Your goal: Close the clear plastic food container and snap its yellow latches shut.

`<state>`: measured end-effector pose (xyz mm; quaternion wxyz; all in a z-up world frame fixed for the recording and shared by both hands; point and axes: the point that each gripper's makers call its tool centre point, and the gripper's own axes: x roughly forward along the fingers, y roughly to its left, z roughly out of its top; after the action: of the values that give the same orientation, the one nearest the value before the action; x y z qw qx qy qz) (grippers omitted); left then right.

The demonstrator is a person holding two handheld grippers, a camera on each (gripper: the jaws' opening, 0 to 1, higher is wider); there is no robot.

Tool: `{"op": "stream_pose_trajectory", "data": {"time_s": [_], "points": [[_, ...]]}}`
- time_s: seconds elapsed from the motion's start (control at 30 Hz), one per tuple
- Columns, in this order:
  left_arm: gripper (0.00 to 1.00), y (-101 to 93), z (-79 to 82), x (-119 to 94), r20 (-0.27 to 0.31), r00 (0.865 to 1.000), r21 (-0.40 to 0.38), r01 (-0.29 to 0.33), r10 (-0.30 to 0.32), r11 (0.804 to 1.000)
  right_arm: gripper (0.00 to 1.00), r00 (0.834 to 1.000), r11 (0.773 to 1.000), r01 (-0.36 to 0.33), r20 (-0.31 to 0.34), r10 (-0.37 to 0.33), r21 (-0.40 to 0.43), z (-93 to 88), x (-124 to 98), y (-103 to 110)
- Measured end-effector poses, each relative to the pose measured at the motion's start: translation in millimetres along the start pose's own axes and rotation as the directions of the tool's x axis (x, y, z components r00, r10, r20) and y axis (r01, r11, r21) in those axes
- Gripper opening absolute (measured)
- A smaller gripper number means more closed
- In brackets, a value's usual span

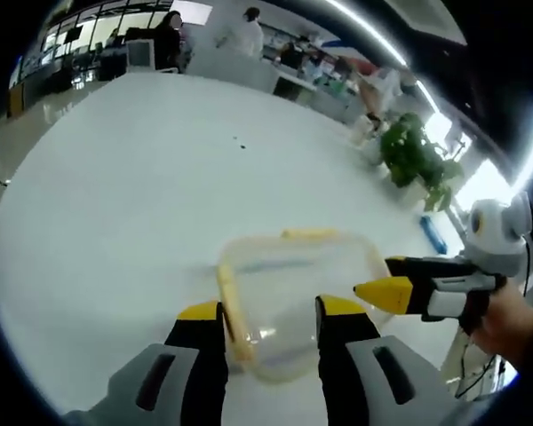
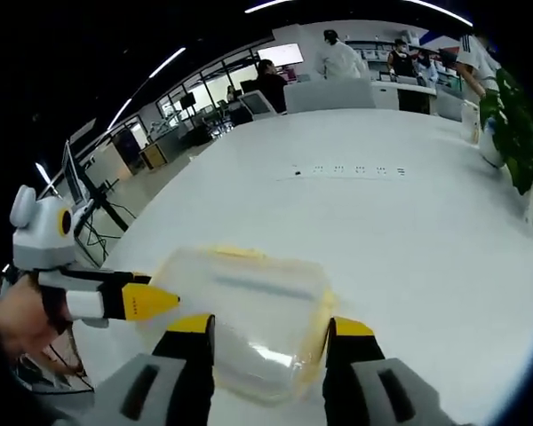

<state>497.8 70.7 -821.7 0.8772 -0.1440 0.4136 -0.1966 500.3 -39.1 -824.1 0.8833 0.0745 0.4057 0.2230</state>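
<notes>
Though blurred, container (image 1: 293, 302) lid appears on; latches unclear.

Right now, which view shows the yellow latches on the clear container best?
The left gripper view: one yellow latch runs clearly beside the left gripper. The right gripper view shows the container whole, its latches paler and blurred.

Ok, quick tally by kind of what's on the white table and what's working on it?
Clear food container: 1
Yellow latches seen on it: 2, one long side, far edge
Grippers: 2, left, right
Potted plant: 1
Blue object by the plant: 1
Total: 7
</notes>
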Motion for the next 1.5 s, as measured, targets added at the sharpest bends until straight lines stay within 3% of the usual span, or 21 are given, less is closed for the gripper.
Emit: {"op": "stream_pose_trajectory", "data": {"time_s": [0.33,0.77,1.4,1.5], "points": [[0.38,31.8,22.6,0,0.001,1.0,-0.009,-0.007,0.007,1.0,0.46,1.0,1.0,-0.013,0.011,0.013,-0.01,21.3,27,19],[0.38,55.3,43.0,4,-0.004,1.0,-0.008,-0.012,0.012,1.0,0.46,0.999,1.0,-0.002,0.032,0.002,0.007,39.9,50,29],[0.42,61.3,51.5,8,0.008,1.0,0.012,-0.02,0.02,1.0,0.47,0.998,0.999,0.013,0.053,-0.015,0.04,43.3,53,32],[0.43,60.7,53.4,8,0.028,0.999,0.06,-0.018,0.016,0.998,0.48,0.999,0.997,0.011,0.05,-0.014,0.072,44.8,53,29]]}}
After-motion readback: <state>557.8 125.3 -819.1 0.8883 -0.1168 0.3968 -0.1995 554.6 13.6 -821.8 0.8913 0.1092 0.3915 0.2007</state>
